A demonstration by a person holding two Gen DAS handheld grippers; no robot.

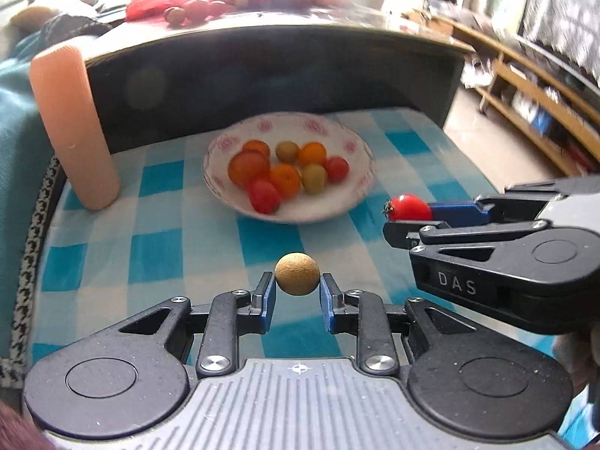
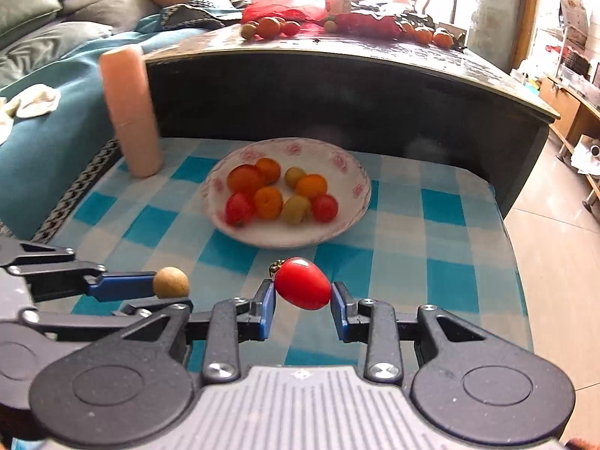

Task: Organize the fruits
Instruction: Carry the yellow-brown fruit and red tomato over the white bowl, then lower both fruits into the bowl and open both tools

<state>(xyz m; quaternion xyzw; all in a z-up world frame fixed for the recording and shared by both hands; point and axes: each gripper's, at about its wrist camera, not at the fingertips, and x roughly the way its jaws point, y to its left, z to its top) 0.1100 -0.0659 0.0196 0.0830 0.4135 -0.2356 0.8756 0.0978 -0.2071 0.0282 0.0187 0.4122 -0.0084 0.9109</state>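
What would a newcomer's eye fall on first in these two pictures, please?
Probably the two fruits held up in the foreground: a red tomato pinched in the right gripper and a tan round fruit pinched in the left gripper. Just beyond them a white floral plate sits on the blue checked cloth, heaped with orange, red and greenish fruits.

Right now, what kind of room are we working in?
Most likely a home living room: a sofa with cushions at the back, a dark coffee table, and a checked cloth under the fruit plate.
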